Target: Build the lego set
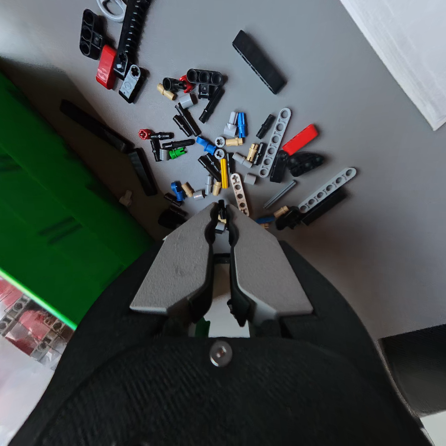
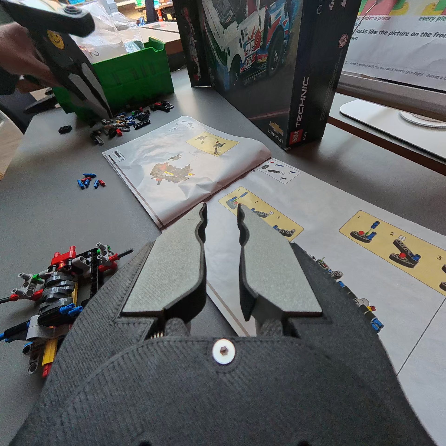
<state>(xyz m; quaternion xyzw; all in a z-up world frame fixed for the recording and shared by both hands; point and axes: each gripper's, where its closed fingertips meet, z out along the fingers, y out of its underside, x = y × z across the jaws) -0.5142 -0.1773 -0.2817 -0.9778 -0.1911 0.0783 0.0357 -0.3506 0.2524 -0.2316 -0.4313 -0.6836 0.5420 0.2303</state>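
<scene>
left gripper (image 1: 221, 209): pinching small black pin (image 1: 221, 204) above loose parts pile (image 1: 217, 149)
right gripper (image 2: 222, 209): fingers spread, empty, over instruction booklet (image 2: 313, 217)

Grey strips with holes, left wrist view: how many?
2. One grey strip lies beside a red block; the other lies lower right, against a black bar. The hand-held gripper may hide more.

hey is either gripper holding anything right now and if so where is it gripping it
The left gripper is shut on a small black pin, pinched at its fingertips with one end poking out past them. The right gripper is open and holds nothing.
</scene>
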